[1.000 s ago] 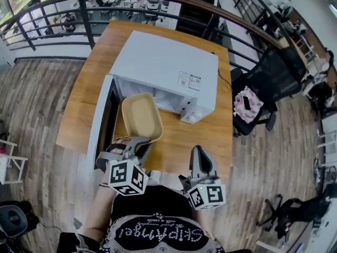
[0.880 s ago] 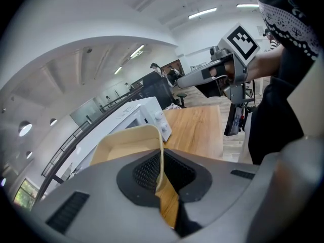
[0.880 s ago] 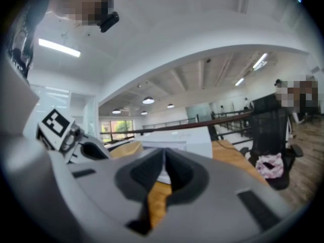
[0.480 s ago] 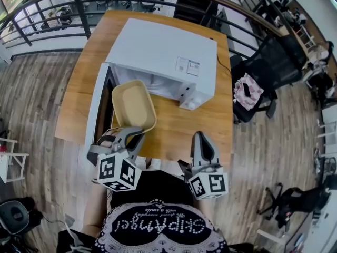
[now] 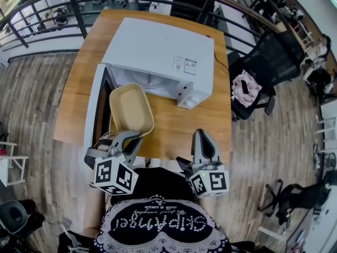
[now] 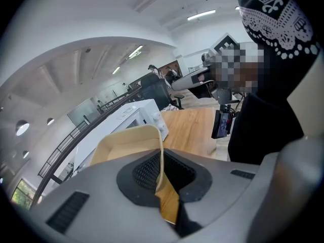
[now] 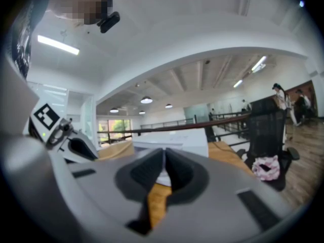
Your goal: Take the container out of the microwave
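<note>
Left tool (image 5: 134,137): clenched on the near rim of the container (image 5: 129,108).
Container: beige tray, just outside the open microwave (image 5: 158,49), over the tabletop (image 5: 184,123).
Right tool (image 5: 202,137): jaws pressed together, empty, above the tabletop's near edge.

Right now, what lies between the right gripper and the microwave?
Only bare table: the head view shows nothing else between the right gripper and the microwave.
</note>
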The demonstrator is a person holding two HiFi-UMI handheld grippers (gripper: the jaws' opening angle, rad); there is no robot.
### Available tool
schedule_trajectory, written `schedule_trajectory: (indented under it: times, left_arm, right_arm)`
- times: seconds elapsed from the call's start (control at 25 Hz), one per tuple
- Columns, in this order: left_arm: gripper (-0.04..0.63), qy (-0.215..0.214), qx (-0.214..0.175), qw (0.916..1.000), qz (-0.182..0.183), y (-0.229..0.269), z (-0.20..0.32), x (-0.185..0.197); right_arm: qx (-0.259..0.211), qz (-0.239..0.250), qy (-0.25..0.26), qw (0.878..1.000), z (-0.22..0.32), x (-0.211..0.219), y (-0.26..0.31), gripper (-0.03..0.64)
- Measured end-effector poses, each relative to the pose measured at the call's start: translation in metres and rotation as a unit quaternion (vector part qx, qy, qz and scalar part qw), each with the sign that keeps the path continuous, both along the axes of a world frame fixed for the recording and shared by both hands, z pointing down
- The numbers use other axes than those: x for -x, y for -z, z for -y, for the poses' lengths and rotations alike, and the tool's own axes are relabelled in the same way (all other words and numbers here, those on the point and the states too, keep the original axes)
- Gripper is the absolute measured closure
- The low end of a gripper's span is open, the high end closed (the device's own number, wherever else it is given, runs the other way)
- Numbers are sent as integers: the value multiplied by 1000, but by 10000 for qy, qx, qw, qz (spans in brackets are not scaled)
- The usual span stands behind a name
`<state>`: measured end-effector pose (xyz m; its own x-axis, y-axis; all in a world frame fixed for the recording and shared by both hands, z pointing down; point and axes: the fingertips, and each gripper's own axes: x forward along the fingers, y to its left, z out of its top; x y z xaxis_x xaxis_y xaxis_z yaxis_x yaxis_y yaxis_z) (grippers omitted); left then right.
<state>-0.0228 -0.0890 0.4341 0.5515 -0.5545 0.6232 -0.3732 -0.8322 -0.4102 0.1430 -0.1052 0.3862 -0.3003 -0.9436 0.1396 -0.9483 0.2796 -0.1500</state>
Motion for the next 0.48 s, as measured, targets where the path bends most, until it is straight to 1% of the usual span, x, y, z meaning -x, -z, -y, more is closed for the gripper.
schedule_trajectory:
  times: [0.2, 0.48]
  left_arm:
    - [554, 19, 102, 9999, -43, -8, 0, 1]
    - [554, 37, 219, 9997, -108, -13, 3, 3]
  right_arm:
    - [21, -13, -23, 10000, 5, -2, -3, 577]
    - [163, -8, -52, 9999, 7, -2, -10, 577]
